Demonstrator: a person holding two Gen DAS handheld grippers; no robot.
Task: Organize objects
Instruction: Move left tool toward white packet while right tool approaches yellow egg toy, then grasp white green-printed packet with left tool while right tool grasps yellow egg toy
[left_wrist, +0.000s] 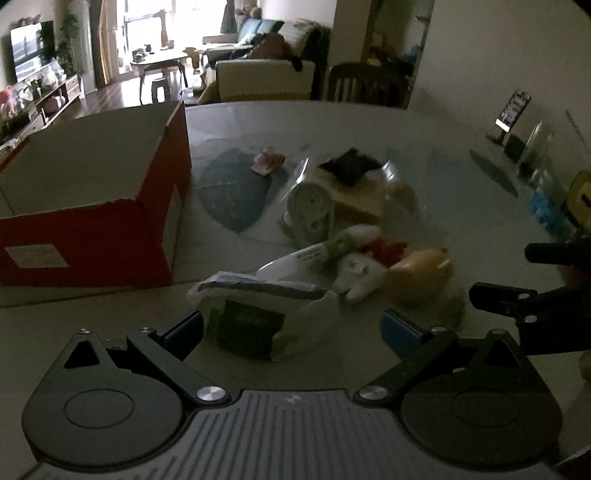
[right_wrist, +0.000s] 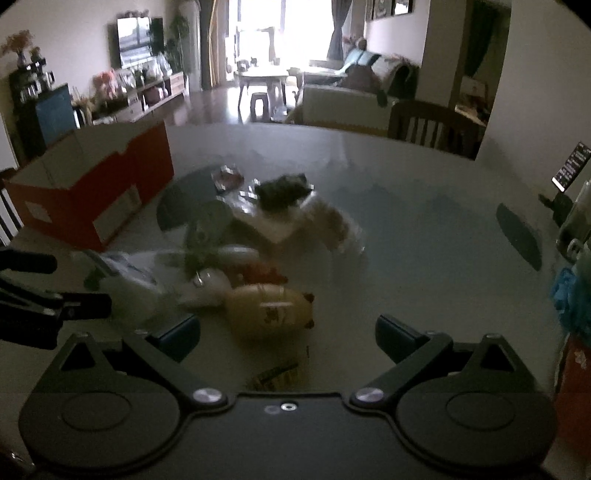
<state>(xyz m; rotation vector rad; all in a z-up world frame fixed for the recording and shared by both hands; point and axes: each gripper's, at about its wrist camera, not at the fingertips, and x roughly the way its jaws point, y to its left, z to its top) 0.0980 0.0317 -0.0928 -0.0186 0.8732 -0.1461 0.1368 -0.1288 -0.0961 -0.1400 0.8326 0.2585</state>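
Objects lay piled on the table (left_wrist: 424, 122) beside a red box (left_wrist: 85, 236).
Left gripper (left_wrist: 291, 328) gaped wide around a packet (left_wrist: 251, 325); right gripper (right_wrist: 288, 339) hung wide, empty, near a bottle (right_wrist: 269, 310).

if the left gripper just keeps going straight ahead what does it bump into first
Most likely the white packet with the dark green label, which lies right between the open left gripper fingers. Behind it sits the rest of the pile; depth is hard to judge in this fisheye view.
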